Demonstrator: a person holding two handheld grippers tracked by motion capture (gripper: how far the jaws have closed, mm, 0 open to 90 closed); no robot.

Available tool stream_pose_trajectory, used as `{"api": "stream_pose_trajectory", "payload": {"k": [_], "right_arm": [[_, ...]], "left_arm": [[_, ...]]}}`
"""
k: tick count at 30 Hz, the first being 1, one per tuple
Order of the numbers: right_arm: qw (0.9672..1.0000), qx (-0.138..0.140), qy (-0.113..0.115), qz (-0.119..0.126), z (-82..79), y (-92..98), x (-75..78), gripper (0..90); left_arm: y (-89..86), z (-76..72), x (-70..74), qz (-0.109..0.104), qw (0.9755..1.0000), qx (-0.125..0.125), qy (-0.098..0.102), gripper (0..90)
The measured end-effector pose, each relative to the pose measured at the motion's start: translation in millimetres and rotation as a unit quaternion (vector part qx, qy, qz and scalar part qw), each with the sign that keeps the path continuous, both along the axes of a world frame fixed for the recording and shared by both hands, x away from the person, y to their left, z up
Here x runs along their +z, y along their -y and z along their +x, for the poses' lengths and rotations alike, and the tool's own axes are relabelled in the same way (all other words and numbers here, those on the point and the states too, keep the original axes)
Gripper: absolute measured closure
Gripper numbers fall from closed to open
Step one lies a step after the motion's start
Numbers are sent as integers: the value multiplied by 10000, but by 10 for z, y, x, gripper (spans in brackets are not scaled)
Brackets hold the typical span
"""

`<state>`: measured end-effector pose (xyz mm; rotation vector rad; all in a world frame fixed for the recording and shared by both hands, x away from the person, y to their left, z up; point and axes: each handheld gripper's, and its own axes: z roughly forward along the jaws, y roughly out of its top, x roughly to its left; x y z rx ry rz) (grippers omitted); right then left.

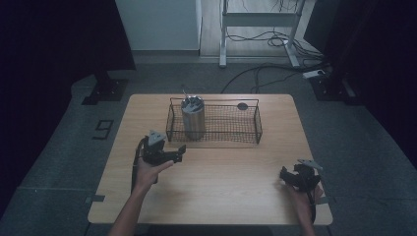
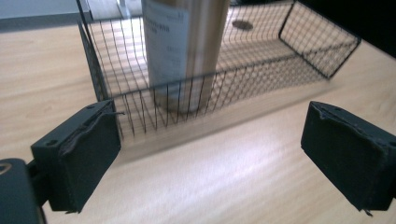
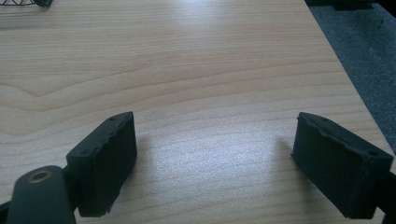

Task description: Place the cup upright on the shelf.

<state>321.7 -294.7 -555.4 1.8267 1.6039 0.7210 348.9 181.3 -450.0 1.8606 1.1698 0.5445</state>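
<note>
A black wire basket (image 1: 246,129) stands at the far middle of the wooden table (image 1: 211,187). Inside its left end a tall metal cylinder (image 1: 193,118) stands upright; it has a pale label in the left gripper view (image 2: 184,42). My left gripper (image 1: 178,152) is open, just in front of the basket's (image 2: 299,56) left corner, with nothing between its jaws. My right gripper (image 1: 289,176) is open near the table's front right corner, low over bare wood (image 3: 210,93).
A small dark round disc (image 1: 242,106) lies on the table behind the basket. The table's right edge and grey floor (image 3: 359,42) lie close to the right gripper. Cables and a metal stand (image 1: 255,29) sit on the floor beyond the table.
</note>
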Motion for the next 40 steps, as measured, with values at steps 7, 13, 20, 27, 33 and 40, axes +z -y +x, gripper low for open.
{"api": "stream_pose_trajectory", "payload": {"k": [7,13,20,27,33,40], "right_arm": [[10000,0,0,-1,0,0,0,136],[10000,0,1,-1,0,0,0,136],[10000,0,1,-2,0,0,0,136],[10000,-1,1,-2,0,-1,0,136],[10000,2,2,-3,0,0,0,136],[10000,3,2,-2,0,-1,0,137]], "left_arm": [[-62,-199,-263,141,9996,-116,-209,47],[-109,-285,-440,259,9991,-54,-319,52],[-148,-343,-570,280,9989,-36,-363,60],[-121,-333,-670,358,9983,50,-466,79],[-126,-348,-700,339,9981,74,-509,80],[-158,-369,-742,335,9978,134,-550,85]]}}
